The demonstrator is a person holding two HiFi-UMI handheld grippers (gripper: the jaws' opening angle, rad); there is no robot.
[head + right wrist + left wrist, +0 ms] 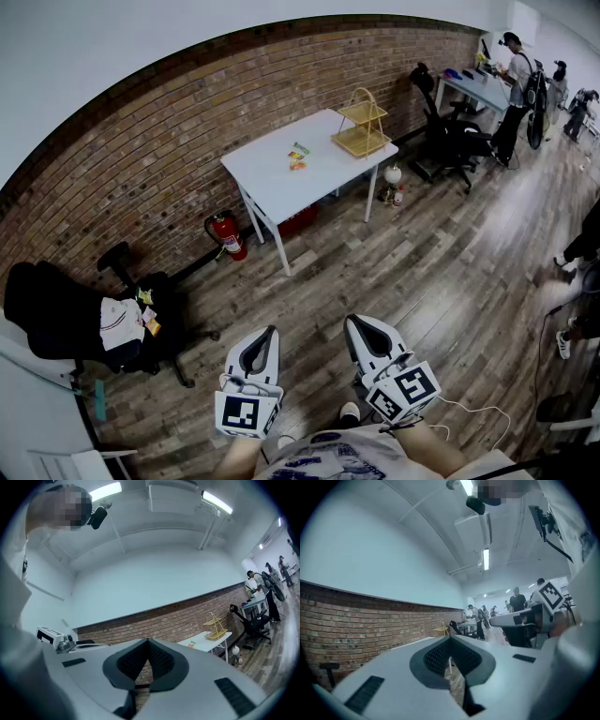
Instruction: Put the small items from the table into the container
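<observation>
A white table (272,178) stands far ahead against the brick wall. A few small coloured items (297,157) lie on its middle. A yellow two-tier wire basket (361,128) stands on its right end. My left gripper (268,331) and right gripper (352,323) are held low near my body, well short of the table, both shut and empty. In the right gripper view the jaws meet at the tip (147,641), with the table (206,644) and basket (214,627) far off at the right. The left gripper view shows its shut tip (450,638) and the basket (440,629) far off.
Wooden floor lies between me and the table. A red fire extinguisher (228,234) stands left of the table, a red box (298,222) under it. A black chair with clothes (84,323) is at the left, another black chair (450,141) and people at a desk (516,75) at the right.
</observation>
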